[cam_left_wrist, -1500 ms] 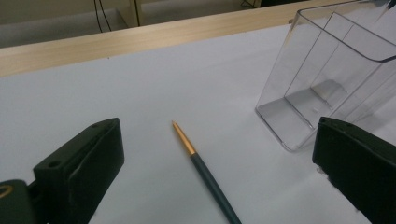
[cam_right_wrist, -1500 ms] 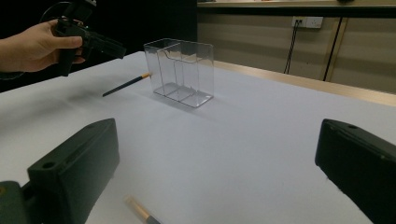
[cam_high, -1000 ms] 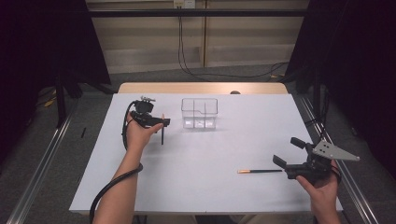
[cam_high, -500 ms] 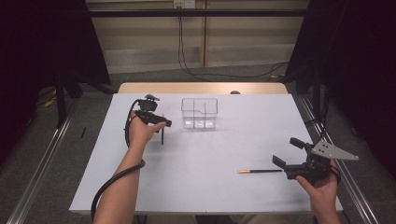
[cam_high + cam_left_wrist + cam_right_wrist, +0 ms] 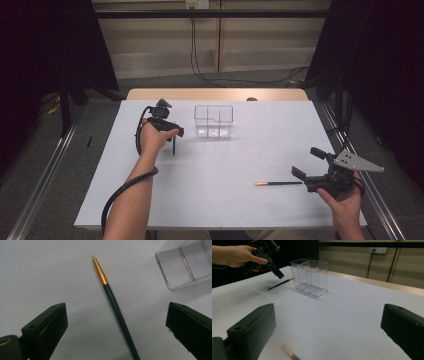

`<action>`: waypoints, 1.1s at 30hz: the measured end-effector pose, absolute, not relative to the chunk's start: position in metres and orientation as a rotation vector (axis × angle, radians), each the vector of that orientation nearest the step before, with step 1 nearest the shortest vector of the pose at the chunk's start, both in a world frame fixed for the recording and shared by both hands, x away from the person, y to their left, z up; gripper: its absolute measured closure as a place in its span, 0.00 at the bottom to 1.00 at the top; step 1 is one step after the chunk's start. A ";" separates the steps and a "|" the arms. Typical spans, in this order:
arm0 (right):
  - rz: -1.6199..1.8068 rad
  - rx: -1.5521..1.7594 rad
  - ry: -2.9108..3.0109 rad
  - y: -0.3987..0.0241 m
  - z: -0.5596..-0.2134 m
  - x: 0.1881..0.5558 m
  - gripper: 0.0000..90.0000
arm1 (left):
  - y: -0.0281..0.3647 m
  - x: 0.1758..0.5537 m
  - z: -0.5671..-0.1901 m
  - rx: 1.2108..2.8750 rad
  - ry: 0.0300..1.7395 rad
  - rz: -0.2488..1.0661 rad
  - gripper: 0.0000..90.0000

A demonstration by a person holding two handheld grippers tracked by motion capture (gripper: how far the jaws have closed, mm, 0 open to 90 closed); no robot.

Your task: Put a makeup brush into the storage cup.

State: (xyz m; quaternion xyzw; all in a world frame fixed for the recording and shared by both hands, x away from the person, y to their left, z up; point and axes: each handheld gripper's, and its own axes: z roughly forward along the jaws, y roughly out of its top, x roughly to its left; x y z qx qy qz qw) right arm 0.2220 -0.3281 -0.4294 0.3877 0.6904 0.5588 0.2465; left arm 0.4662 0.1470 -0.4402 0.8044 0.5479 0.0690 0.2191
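Note:
A dark pen with a gold tip lies flat on the white table, just left of a clear divided box. My left gripper hovers over it, open, with a jaw on either side of the pen and not touching it. That pen shows below the hand in the high view. A second dark pen with a gold tip rests near the front right. My right gripper is open just right of it, holding nothing. This pen's tip lies low between the jaws in the right gripper view.
The clear box stands upright at the back middle of the table, and its corner is close to the left gripper. The table's wooden far edge runs behind it. Dark curtains flank both sides.
My left hand and gripper have drifted slightly right and nearer to the pen beside the box. The right gripper and both pens have stayed put.

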 end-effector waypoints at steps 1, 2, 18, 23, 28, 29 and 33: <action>1.525 1.059 1.882 -0.328 -0.429 0.222 0.00 | 0.146 0.466 -0.441 2.235 1.519 0.193 0.06; 1.527 1.059 1.882 -0.328 -0.429 0.222 0.00 | 0.145 0.467 -0.441 2.246 1.523 0.196 0.08; 1.520 1.059 1.886 -0.329 -0.430 0.222 0.00 | 0.140 0.470 -0.448 2.276 1.540 0.239 0.39; 1.521 1.061 1.889 -0.328 -0.430 0.222 0.00 | 0.140 0.471 -0.447 2.261 1.558 0.228 0.46; 1.516 1.061 1.890 -0.329 -0.430 0.222 0.00 | 0.135 0.474 -0.446 2.270 1.568 0.264 0.50; 1.513 1.060 1.891 -0.329 -0.430 0.222 0.00 | 0.135 0.474 -0.445 2.277 1.553 0.261 0.50; 1.515 1.071 1.887 -0.331 -0.430 0.222 0.00 | 0.132 0.476 -0.444 2.283 1.565 0.253 0.55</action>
